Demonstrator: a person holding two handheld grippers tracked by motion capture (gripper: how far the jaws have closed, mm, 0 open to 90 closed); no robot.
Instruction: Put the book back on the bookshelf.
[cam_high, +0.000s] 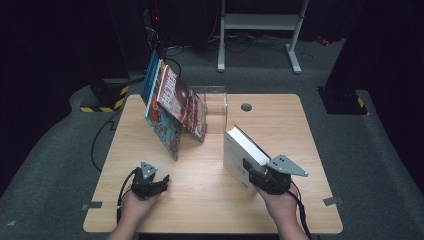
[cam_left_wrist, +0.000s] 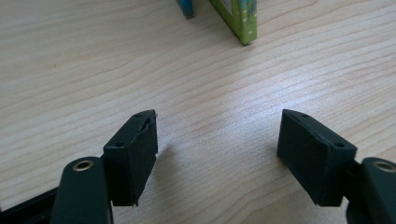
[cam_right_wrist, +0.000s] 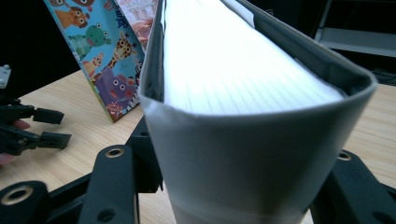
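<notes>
A thick book (cam_high: 240, 147) with a pale grey cover stands on its edge on the wooden table (cam_high: 200, 205), right of centre and tilted. My right gripper (cam_high: 252, 175) is shut on its near end. In the right gripper view the book (cam_right_wrist: 243, 60) sits between the two black jaws of that gripper (cam_right_wrist: 238, 172), page edges up. My left gripper (cam_high: 161, 181) rests low at the front left, open, with bare wood between its jaws (cam_left_wrist: 217, 140). It also shows at the left of the right gripper view (cam_right_wrist: 46, 128).
Several colourful picture books (cam_high: 175, 105) lean at the table's back left against a clear acrylic holder (cam_high: 216, 107). One green corner (cam_left_wrist: 240, 18) stands ahead of the left gripper. A cable hole (cam_high: 246, 107) lies at the back. A white metal frame (cam_high: 260, 22) stands beyond the table.
</notes>
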